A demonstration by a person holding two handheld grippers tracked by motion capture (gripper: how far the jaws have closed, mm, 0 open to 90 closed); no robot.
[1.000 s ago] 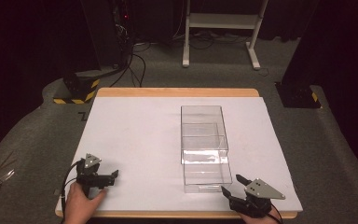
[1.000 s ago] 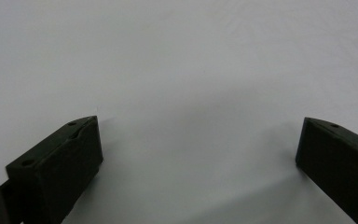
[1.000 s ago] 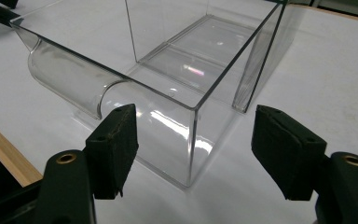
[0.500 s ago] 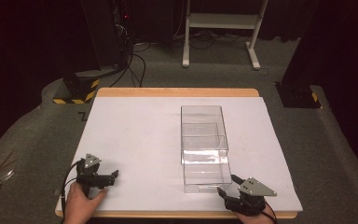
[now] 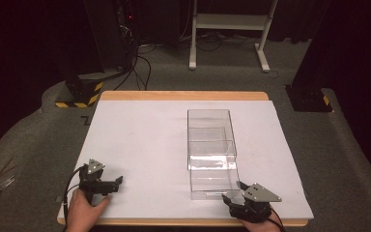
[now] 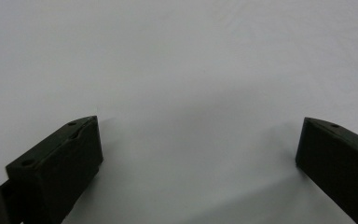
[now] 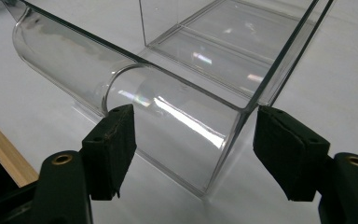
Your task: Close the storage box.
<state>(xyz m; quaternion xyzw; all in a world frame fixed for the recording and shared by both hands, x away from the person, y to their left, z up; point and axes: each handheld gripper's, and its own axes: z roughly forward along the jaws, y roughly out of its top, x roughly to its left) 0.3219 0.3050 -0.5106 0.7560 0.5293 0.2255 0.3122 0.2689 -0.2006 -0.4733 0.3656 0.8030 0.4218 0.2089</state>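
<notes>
High view showed us our right gripper at the table's near right corner, its jaws just having opened a little, straddling the near end of the clear box without pressing it. Our left gripper rested near the near left corner, jaws apart over bare white surface.

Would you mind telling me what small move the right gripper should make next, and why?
Probably ease the right gripper forward and close it on the near corner of the clear box. Its jaws have just been opening and now stand either side of that corner, apparently not pressing it. The left gripper rests open on the white table.
</notes>
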